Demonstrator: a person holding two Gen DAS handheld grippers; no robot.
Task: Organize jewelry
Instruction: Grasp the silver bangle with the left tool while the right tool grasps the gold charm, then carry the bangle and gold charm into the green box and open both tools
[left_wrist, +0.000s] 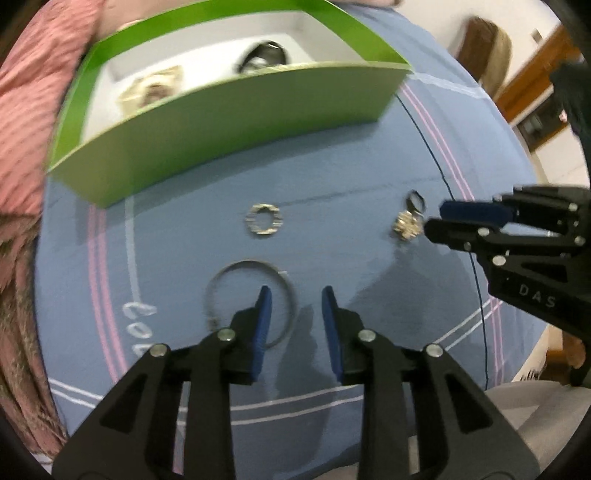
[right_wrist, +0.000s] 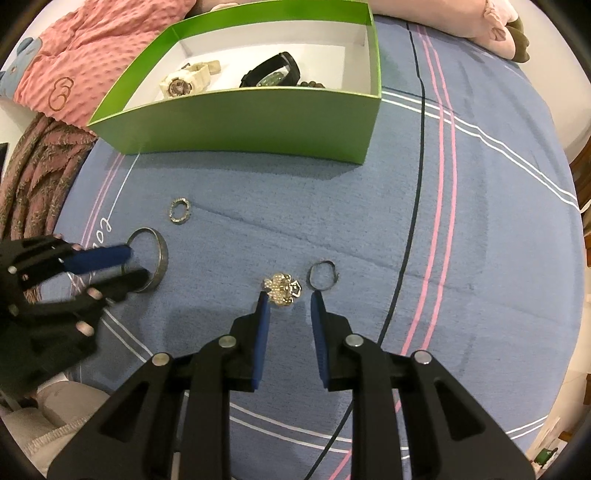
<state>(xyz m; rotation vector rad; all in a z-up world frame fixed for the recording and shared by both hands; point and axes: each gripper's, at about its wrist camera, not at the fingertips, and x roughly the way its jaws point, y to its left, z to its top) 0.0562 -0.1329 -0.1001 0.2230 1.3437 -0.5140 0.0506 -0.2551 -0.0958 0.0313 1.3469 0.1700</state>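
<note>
A green box (right_wrist: 236, 122) (left_wrist: 221, 125) stands at the back of the blue bedsheet and holds a cream watch (right_wrist: 184, 81), a black watch (right_wrist: 273, 72) and some beads. A silver bangle (left_wrist: 251, 295) (right_wrist: 153, 258), a small sparkly ring (left_wrist: 264, 220) (right_wrist: 180, 210) and a pearl brooch (right_wrist: 282, 290) (left_wrist: 406, 227) with a dark loop (right_wrist: 323, 275) lie on the sheet. My left gripper (left_wrist: 295, 299) (right_wrist: 133, 264) is open, its left finger over the bangle's rim. My right gripper (right_wrist: 288, 299) (left_wrist: 436, 218) is open, its tips just short of the brooch.
A pink blanket (right_wrist: 74, 66) and a fringed brown throw (right_wrist: 33, 166) lie left of the box. A pink plush toy (right_wrist: 480, 22) lies at the back right. A wooden chair (left_wrist: 484, 48) stands beyond the bed. Grey fabric (left_wrist: 517, 413) is at the near edge.
</note>
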